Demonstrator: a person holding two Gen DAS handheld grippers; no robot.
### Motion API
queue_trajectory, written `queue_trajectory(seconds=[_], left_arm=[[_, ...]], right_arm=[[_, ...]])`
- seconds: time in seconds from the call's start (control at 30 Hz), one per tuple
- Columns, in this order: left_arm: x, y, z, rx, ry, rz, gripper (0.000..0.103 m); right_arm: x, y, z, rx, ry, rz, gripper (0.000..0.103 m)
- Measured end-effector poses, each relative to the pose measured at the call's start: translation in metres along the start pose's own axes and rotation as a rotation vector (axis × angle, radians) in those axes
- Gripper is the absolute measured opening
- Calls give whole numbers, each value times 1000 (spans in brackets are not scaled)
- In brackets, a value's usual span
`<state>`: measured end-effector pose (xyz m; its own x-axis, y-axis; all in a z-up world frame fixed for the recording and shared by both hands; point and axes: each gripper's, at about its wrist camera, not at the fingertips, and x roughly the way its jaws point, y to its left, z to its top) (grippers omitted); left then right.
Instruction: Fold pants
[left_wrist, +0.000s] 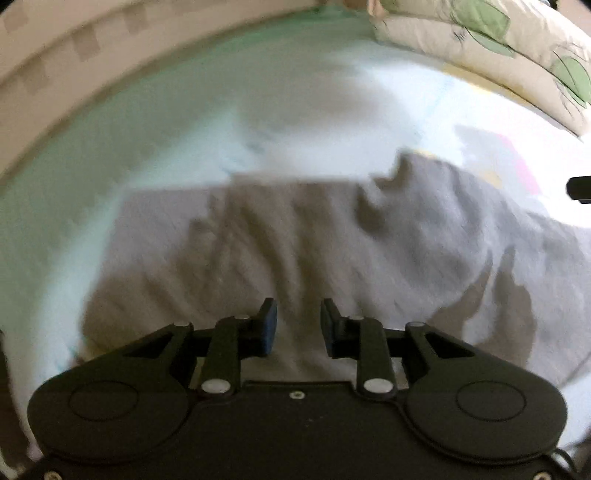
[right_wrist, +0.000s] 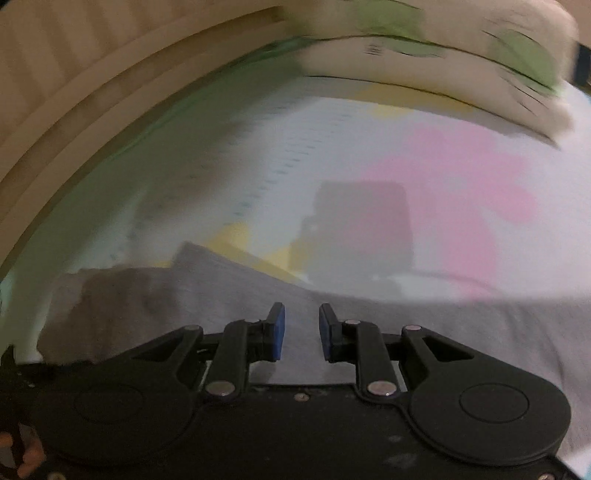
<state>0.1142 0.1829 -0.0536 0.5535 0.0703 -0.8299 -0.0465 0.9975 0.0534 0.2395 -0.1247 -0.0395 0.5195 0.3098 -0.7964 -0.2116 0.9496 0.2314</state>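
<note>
Grey pants (left_wrist: 295, 236) lie spread and wrinkled on a pale bed sheet (left_wrist: 184, 122). My left gripper (left_wrist: 298, 325) hovers over the near part of the pants, jaws apart with nothing between them. In the right wrist view the same grey pants (right_wrist: 229, 295) fill the lower part of the view. My right gripper (right_wrist: 301, 330) is over them, jaws apart and empty. Both views are blurred by motion.
A pillow with green leaf print (left_wrist: 480, 48) lies at the far right of the bed and also shows in the right wrist view (right_wrist: 424, 62). A beige headboard or wall (left_wrist: 55, 62) curves along the far left. The sheet has pink (right_wrist: 461, 184) and yellow patches.
</note>
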Motion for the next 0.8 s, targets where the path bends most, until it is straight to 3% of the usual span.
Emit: queue_trajectory(seconds=[0.07,0.17,0.33,0.43,0.5,0.57,0.8], left_arm=[[7,14,9,-44,10,0,37],[28,39,7,-157,112,-89,37],[34,63,-5,-250,94,-181,36],[40,81,-8,-332,95,-204,24],[40,88,-13,-357,86,-226,24],[36,86,-14,-352,80,-223,24],[28,55,-14,-194,32,-112,24]], right_arm=[[13,18,13,-28,5,30,23],[31,35,29,-29,16,74,25],[61,57,54,-4,52,125,27],[85,65,67,19,86,139,28],[97,70,74,30,97,132,28],[112,78,81,31,112,128,29],[153,96,83,-6,184,92,30]])
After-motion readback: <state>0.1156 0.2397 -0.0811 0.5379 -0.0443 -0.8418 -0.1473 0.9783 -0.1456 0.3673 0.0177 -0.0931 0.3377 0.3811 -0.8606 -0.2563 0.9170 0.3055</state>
